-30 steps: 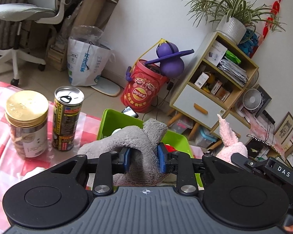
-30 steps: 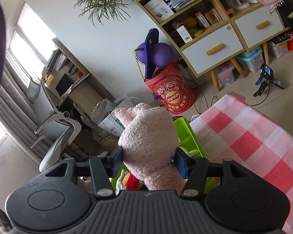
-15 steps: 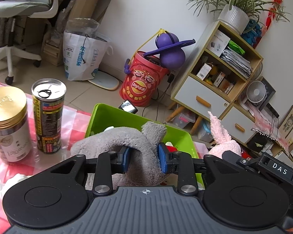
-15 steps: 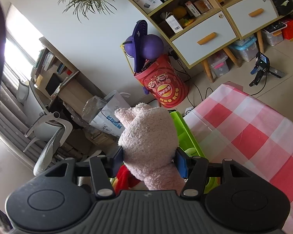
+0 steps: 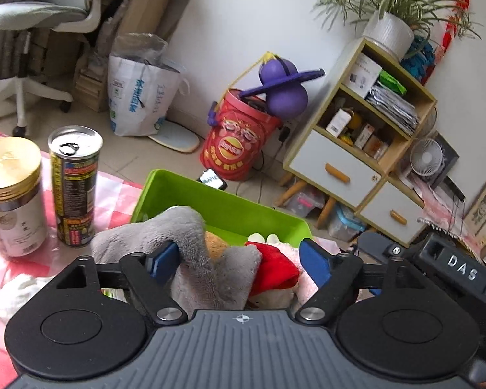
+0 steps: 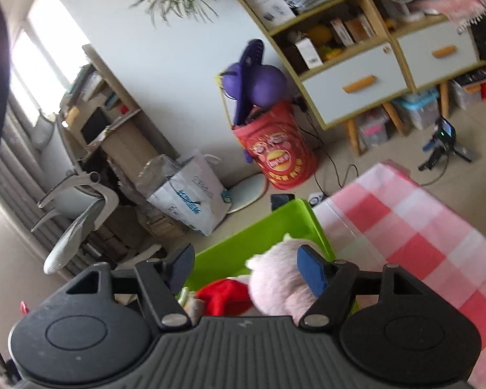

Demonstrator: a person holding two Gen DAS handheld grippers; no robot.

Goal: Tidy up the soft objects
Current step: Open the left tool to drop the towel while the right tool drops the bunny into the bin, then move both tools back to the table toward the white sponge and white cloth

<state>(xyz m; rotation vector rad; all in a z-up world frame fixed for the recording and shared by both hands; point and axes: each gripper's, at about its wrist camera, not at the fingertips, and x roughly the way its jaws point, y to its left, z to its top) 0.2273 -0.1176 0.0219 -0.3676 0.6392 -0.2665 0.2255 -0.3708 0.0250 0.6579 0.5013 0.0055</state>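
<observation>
Plush toys (image 5: 210, 259) in bin (image 5: 230, 207), fingers (image 5: 314, 261) spread

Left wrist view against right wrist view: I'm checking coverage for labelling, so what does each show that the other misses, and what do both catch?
Only the left wrist view shows the grey plush cloth draped beside the open left gripper, whose jaws have just been opening, plus the gold-lidded clear jar and the tall dark drink can.

Only the right wrist view shows the open right gripper, jaws just widened, and the small black tripod on the floor.

Both show the lime-green plastic bin, the pink plush toy and the red-and-white checked tablecloth.
</observation>
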